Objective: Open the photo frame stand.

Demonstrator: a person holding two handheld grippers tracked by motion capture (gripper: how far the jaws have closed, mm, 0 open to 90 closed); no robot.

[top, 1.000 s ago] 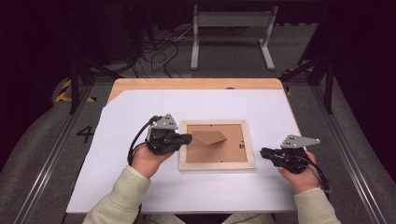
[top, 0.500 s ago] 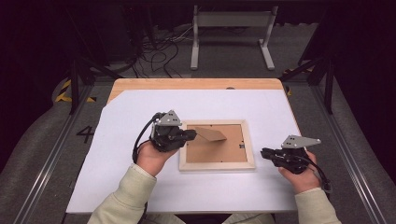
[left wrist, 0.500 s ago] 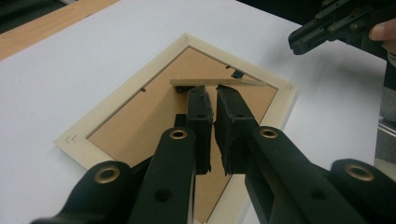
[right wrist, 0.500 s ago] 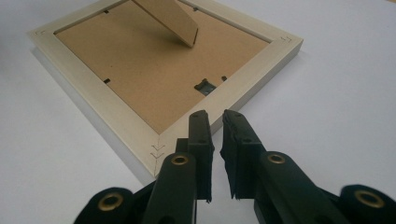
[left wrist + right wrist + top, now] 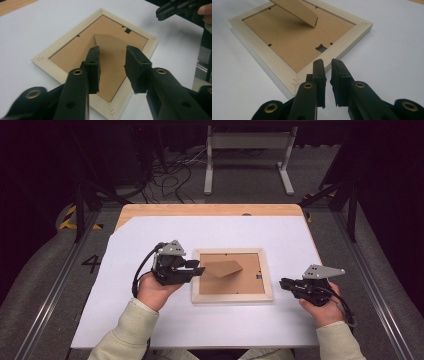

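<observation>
White sheeting covers the table (image 5: 150, 320), and the picture frame (image 5: 232, 296) is laid face down at its middle, brown backing board uppermost. From that backing a cardboard stand (image 5: 222, 268) is seen folded out and raised at an angle over the frame's left half.

Left of the frame, the left gripper (image 5: 199, 268) is held with its tips over the frame's left edge, at the root of the stand. Its jaws have just been opening; they are now parted, with the stand's lower edge seen between them in the left gripper view (image 5: 112, 67) but pressed by neither pad. Right of the frame, apart from its right edge, the right gripper (image 5: 283, 283) is held low; its jaws (image 5: 327, 82) are set close with a narrow gap, and nothing is held.

The step in hand is judged to be the release of the stand after it was swung out. Next, the frame would need to be gripped at its edges and raised upright, with care that the stand is not folded back.
</observation>
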